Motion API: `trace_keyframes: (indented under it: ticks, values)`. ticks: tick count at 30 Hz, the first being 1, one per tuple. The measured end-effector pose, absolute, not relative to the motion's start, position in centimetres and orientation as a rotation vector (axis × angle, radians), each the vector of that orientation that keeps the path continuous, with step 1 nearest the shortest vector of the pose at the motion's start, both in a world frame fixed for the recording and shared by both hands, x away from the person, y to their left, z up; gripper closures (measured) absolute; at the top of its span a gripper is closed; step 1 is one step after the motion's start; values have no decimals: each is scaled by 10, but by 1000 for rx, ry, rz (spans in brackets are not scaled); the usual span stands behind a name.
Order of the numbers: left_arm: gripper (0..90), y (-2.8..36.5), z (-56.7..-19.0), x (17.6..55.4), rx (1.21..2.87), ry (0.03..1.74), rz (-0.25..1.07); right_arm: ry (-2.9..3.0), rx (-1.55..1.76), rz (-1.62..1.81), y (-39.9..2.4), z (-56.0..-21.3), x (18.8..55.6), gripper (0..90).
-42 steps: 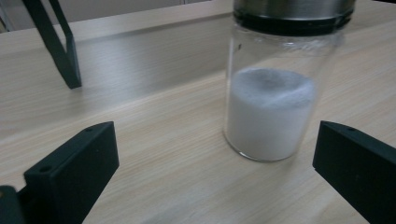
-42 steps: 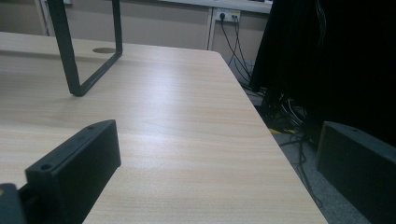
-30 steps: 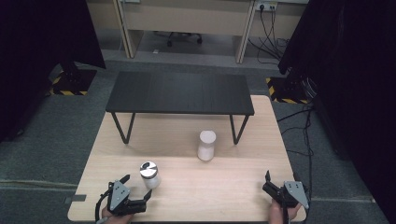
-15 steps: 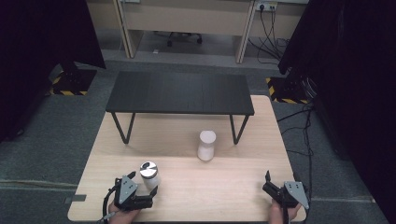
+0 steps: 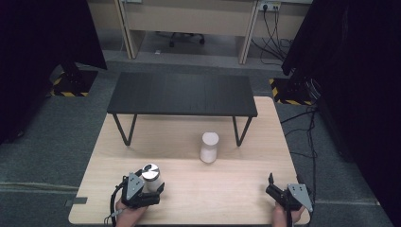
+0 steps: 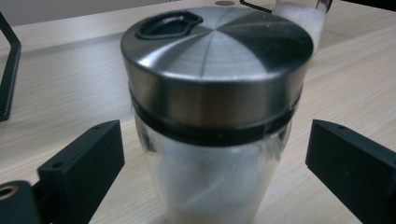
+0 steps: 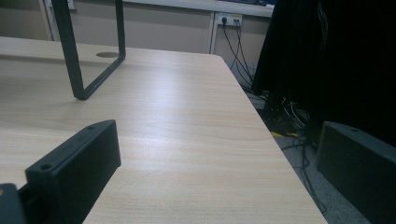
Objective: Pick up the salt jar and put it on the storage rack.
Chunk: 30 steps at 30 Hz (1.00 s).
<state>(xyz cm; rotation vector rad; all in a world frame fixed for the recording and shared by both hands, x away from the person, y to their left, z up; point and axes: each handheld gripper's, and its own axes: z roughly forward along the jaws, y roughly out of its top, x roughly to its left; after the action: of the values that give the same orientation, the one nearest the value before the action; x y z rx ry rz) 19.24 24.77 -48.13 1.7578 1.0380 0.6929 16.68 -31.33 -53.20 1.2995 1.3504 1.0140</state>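
- The lower part of the jar (image 6: 212, 116) is cut off at the bottom edge of the left gripper view, so its foot on the desk (image 5: 236, 189) is hidden there.
- In the high view the left gripper (image 5: 144, 191) covers the lower half of this jar (image 5: 151, 176); only the steel lid (image 5: 151, 171) and a bit of the clear wall are seen.
- What fills the jar is white and blurred; I cannot tell what it is.
- The white cylinder (image 5: 209, 147) is seen whole in the high view, but in the left gripper view only its top (image 6: 299, 18) looks out behind the lid (image 6: 217, 51).
- Both hands are cut off at the bottom edge of the high view, so only the knuckles and a part of the wrist are seen.
- The left hand (image 5: 126, 213) holds its gripper near the front left corner of the desk, pointing away from the person, toward the jar.
- The left gripper's jaws stand one on each side of the jar with a gap to the glass, so nothing is gripped; they have just been closing a little.
- The jar stands upright near the front edge, left of the middle.
- The right gripper (image 5: 274, 189) lies low near the front right corner, jaws spread wide with bare desk (image 7: 187, 140) between them.
- Compared with a second ago, the left gripper is now closer to the jar and around it; the right gripper is in the same place.
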Motion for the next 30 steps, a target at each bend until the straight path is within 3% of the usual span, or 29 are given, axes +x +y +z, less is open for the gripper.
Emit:
trace_keyframes:
  ticks: [16,30]
  values:
    - [241,240,-479,194,1752,1078,695,1349,1297,1016,-313,-532,166,2]
    - [289,242,-478,191,1751,1089,698,1356,1295,1013,-313,-532,167,2]
